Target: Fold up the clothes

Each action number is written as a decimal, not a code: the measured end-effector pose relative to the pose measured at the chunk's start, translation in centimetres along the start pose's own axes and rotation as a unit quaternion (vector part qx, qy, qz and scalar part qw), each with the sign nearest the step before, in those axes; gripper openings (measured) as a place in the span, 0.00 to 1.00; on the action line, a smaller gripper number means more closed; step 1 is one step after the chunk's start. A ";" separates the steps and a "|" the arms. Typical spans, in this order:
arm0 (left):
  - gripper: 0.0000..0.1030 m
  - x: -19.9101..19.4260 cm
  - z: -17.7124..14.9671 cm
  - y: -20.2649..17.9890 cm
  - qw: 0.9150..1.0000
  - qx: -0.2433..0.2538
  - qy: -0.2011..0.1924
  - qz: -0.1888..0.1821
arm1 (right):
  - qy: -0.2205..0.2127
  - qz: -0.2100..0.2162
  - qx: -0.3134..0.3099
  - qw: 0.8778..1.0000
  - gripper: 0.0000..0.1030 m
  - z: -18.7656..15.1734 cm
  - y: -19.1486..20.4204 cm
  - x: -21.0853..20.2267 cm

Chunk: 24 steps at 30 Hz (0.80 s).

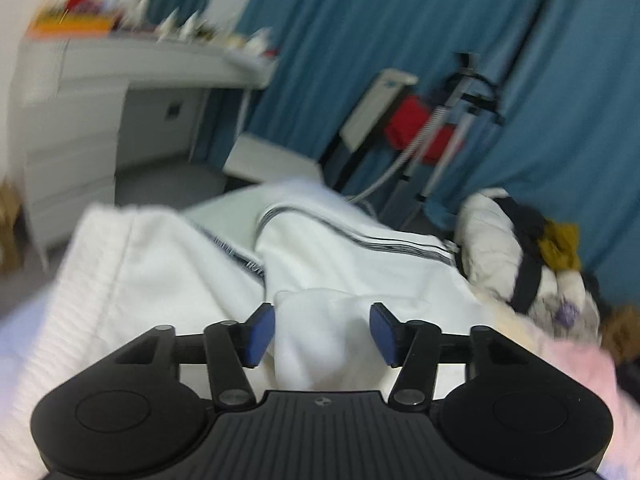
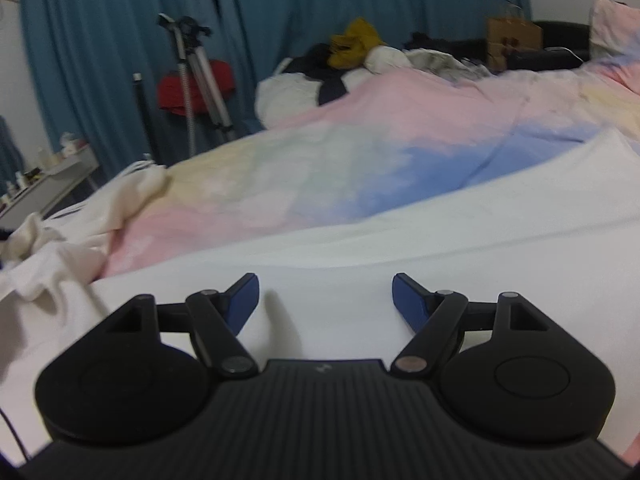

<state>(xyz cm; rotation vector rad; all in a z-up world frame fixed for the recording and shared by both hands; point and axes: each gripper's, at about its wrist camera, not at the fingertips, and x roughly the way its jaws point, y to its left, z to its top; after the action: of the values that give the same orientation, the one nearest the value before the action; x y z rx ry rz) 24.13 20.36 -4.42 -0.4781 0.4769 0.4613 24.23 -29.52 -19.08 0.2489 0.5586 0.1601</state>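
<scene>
Left wrist view: we see the left gripper (image 1: 322, 334) with its blue pads (image 1: 260, 334) spread wide; a raised fold of the white garment (image 1: 320, 344) stands between them, but neither pad visibly presses on it, so we read the jaws as apart rather than clamped. The white garment, marked by dark stripes (image 1: 400, 246), lies rumpled across the bed, reaching ahead of the gripper toward a pile of clothes (image 1: 520, 248) at the far right. Behind it we note a white desk (image 1: 100, 92), a blue curtain (image 1: 400, 40) and a tripod (image 1: 452, 120); this view is motion-blurred. Right wrist view: the right gripper (image 2: 324, 300) hovers just above a smooth stretch of white cloth (image 2: 440, 248), its jaws wide apart and holding nothing. Beyond lies the pastel bedspread (image 2: 400, 140); a cream garment (image 2: 120, 200) lies crumpled at the left. We cannot tell whether this white cloth belongs to the striped garment.
</scene>
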 end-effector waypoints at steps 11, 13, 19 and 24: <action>0.74 -11.4 -8.6 -7.8 0.989 0.135 0.010 -0.055 | -0.014 0.103 -0.038 0.994 0.73 -1.0 2.4 -1.7; 0.74 -11.3 -9.6 -8.1 0.987 0.148 0.020 -0.064 | -0.003 0.113 -0.026 0.993 0.73 -0.6 3.2 -0.7; 0.74 -9.4 -11.3 -7.3 0.983 0.156 0.050 -0.081 | 0.030 0.140 0.011 0.990 0.73 0.6 5.7 2.3; 0.74 -8.4 -11.4 -5.4 0.985 0.145 0.047 -0.085 | 0.058 0.162 0.041 0.984 0.74 1.7 7.7 4.7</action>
<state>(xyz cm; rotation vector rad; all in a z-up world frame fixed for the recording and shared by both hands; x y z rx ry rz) 16.59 7.43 -7.18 -0.2569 0.5787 0.2006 28.46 -21.45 -17.98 0.4128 0.6380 0.4708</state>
